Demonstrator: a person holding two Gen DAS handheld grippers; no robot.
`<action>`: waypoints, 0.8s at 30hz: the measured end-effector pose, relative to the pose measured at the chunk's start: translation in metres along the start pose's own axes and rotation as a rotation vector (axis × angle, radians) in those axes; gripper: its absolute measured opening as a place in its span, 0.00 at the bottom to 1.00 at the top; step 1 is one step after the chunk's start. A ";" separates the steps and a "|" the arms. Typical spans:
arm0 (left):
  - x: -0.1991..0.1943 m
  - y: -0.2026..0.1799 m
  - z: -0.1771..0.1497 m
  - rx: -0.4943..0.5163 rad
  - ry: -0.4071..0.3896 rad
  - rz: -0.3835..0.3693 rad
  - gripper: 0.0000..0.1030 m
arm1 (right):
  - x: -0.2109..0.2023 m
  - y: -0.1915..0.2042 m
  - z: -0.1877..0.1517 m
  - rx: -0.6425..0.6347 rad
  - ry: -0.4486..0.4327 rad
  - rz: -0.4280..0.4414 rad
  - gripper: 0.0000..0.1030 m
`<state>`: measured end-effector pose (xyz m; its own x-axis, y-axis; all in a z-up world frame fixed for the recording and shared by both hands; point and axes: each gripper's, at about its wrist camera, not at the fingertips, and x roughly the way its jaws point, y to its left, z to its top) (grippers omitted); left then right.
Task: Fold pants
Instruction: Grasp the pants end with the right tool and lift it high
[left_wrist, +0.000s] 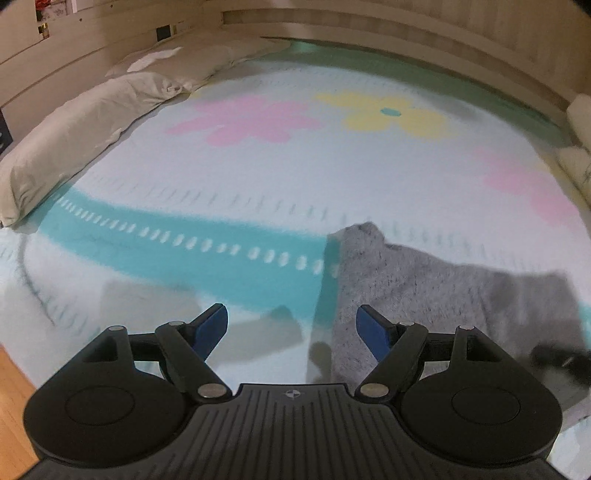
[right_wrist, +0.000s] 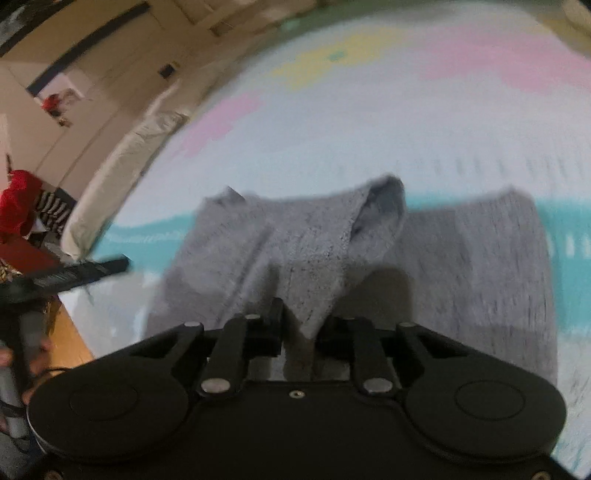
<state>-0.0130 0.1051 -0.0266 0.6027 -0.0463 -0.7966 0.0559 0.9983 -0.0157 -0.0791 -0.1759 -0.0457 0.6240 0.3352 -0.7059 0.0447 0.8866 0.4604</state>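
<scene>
Two hand-held grippers over the bed (left_wrist: 258, 192), right hand-held gripper (right_wrist: 299, 328) clamped on a raised fold of the grey pants (right_wrist: 306, 243), remainder spread on the flowered blanket, left hand-held gripper (left_wrist: 291, 325) spread wide, holding nothing, just beside the pants' edge.

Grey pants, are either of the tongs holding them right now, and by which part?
The right tongs pinch a raised fold of the grey pants; which part is unclear. The left tongs are open, holding nothing.

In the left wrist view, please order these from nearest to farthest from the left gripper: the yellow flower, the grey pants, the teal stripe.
From the left gripper:
1. Grey pants, just ahead, right.
2. Teal stripe, ahead, left.
3. Yellow flower, far, centre-right.
</scene>
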 end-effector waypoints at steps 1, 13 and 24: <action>-0.001 0.001 -0.001 -0.004 0.006 0.005 0.73 | -0.005 0.007 0.005 0.005 -0.022 0.026 0.26; -0.067 -0.004 -0.061 0.034 -0.096 0.056 0.74 | -0.013 0.054 0.051 0.125 -0.140 0.198 0.25; -0.071 -0.057 -0.122 0.049 -0.172 0.072 0.74 | -0.013 0.076 0.059 0.157 -0.142 0.309 0.24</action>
<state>-0.1562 0.0559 -0.0427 0.7334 0.0158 -0.6796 0.0437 0.9966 0.0704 -0.0379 -0.1319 0.0306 0.7281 0.5222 -0.4440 -0.0509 0.6872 0.7247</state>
